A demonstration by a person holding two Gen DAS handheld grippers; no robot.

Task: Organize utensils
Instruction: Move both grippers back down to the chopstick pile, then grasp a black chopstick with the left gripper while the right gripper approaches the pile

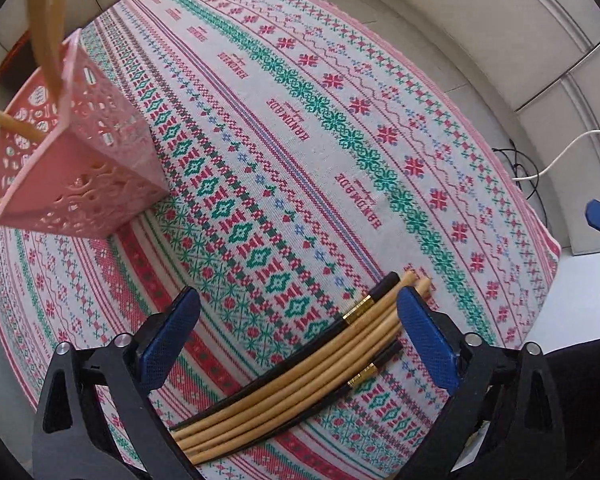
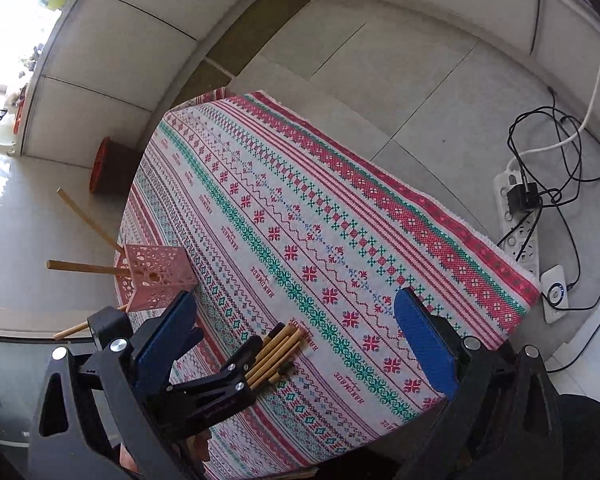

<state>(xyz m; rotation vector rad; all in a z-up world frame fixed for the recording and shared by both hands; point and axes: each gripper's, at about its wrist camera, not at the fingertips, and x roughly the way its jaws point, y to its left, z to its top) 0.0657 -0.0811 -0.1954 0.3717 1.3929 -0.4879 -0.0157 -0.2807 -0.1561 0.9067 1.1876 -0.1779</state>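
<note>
A bundle of chopsticks [image 1: 300,376], several bamboo ones and two black ones with gold bands, lies on the patterned tablecloth [image 1: 300,140]. My left gripper [image 1: 300,308] is open, with the bundle lying between its blue fingers [image 1: 424,328]. A pink perforated holder [image 1: 80,160] stands at the left with a few bamboo chopsticks [image 1: 48,32] sticking out. In the right wrist view my right gripper [image 2: 296,312] is open and empty, held above the table. Below it I see the left gripper [image 2: 228,372] at the chopstick bundle [image 2: 278,348] and the pink holder [image 2: 158,276].
The table stands on a tiled floor. A power strip with cables [image 2: 520,208] lies on the floor at the right. A red and dark round object [image 2: 108,168] sits on the floor beyond the table's far left corner.
</note>
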